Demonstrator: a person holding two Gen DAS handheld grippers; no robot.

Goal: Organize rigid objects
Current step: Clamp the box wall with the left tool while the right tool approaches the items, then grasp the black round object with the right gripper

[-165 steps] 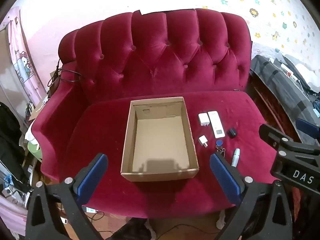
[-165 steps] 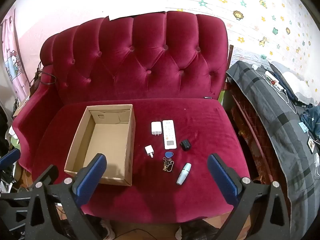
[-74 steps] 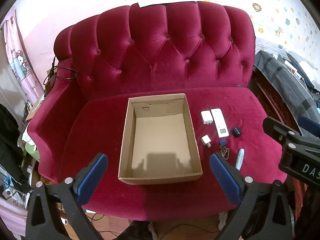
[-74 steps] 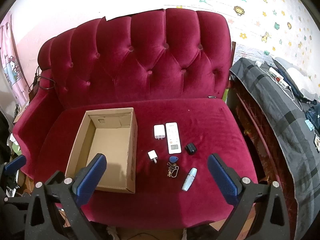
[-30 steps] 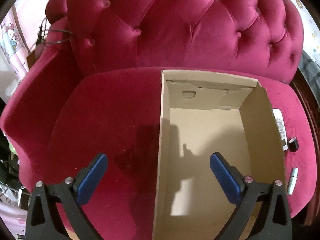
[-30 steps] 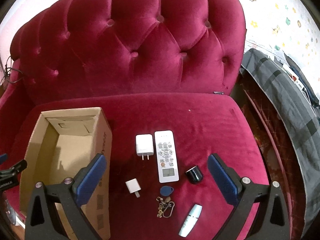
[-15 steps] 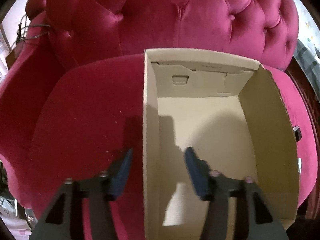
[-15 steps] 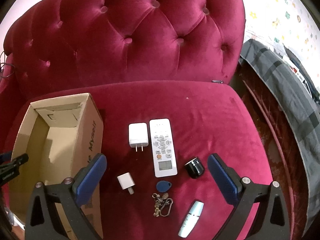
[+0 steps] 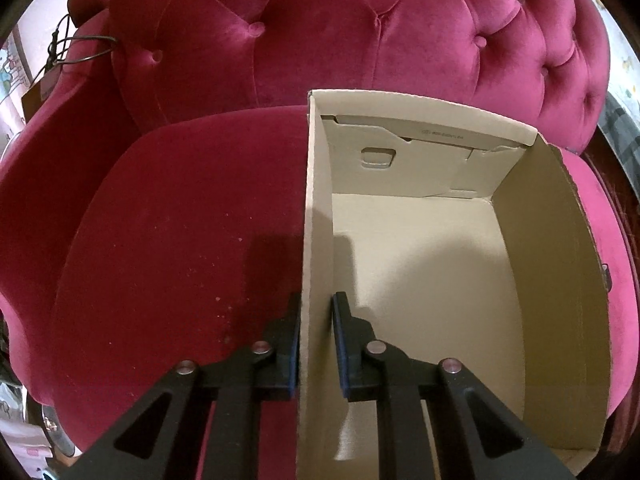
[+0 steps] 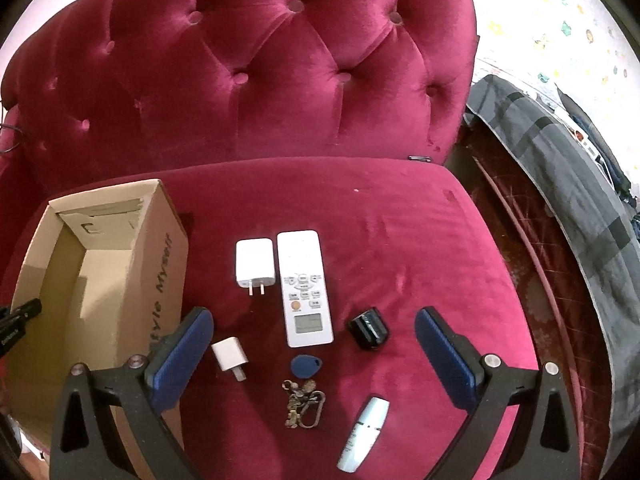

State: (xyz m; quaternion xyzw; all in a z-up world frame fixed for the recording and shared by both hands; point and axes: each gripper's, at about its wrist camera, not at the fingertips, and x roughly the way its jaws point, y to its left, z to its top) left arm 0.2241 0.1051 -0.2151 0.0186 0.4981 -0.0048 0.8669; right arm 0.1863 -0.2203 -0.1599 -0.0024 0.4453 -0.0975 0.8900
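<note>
Here, left gripper (image 9: 316, 340) clamped on the left wall of the open cardboard box (image 9: 420, 248), one blue pad outside against the wall, the other inside, the wall rising straight ahead between them. Box seen resting on the seat of the red sofa (image 9: 180, 220), its bare floor spreading to the right of the gripper, the far wall with a cut-out handle flap ahead. Right gripper (image 10: 314, 354) spread wide and holding nothing, hovering over the loose items on the sofa (image 10: 400, 240) seat. Between its pads and just ahead: white remote (image 10: 305, 286) lying flat, display end nearest the gripper; large white charger (image 10: 255, 263) just beside the remote's left edge, prongs pointing toward the gripper; small black cylinder (image 10: 369, 329) near the remote's right lower corner. Closer in, small white plug (image 10: 229, 358) just by the left pad, blue key fob (image 10: 306, 365) below the remote, bunch of keys (image 10: 303, 402) directly beneath the fob, and white tube (image 10: 364, 433) lying tilted toward the right pad. Cardboard box (image 10: 100, 280) off to the far left of the right gripper, with the tip of the left gripper (image 10: 18, 320) showing at its left wall.
</note>
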